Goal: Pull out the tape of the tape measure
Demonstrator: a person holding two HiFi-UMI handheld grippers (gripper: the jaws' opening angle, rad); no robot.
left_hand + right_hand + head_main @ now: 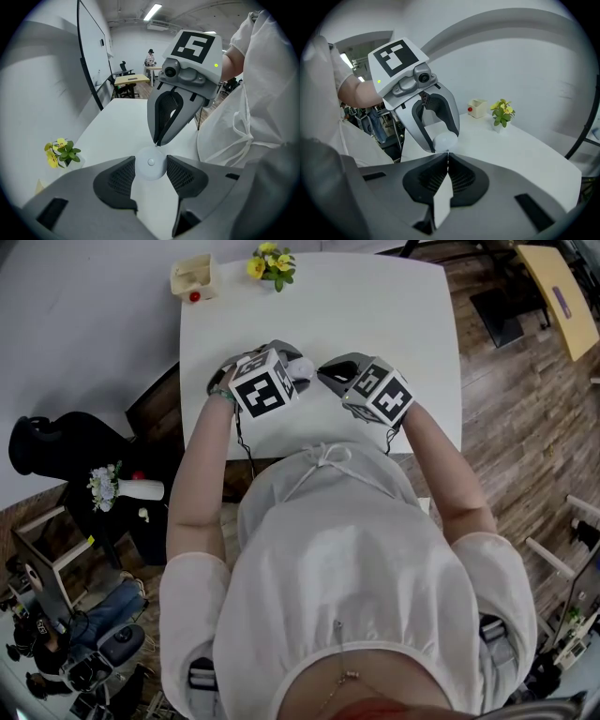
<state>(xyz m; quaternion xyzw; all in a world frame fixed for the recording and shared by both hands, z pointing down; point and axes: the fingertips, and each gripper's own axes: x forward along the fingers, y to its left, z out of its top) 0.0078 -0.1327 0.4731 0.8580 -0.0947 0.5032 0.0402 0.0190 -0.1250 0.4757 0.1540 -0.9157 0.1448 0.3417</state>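
A small round white tape measure (150, 162) hangs above the white table (375, 324), clamped at its sides between the pads of my left gripper (151, 165). In the head view the tape measure (303, 367) shows between the two grippers, near the table's front edge. My right gripper (447, 153) faces the left one, and its jaws are closed, tips together, right at the rim of the tape measure (446, 138), on the small tab of the tape. No length of tape shows outside the case. From the left gripper view, the right gripper (157, 143) meets the case's far rim.
A pot of yellow flowers (272, 263) and a cream box with a red knob (194, 277) stand at the table's far left edge. The person's body is close against the near edge. Dark furniture and a white vase (136, 489) are on the floor to the left.
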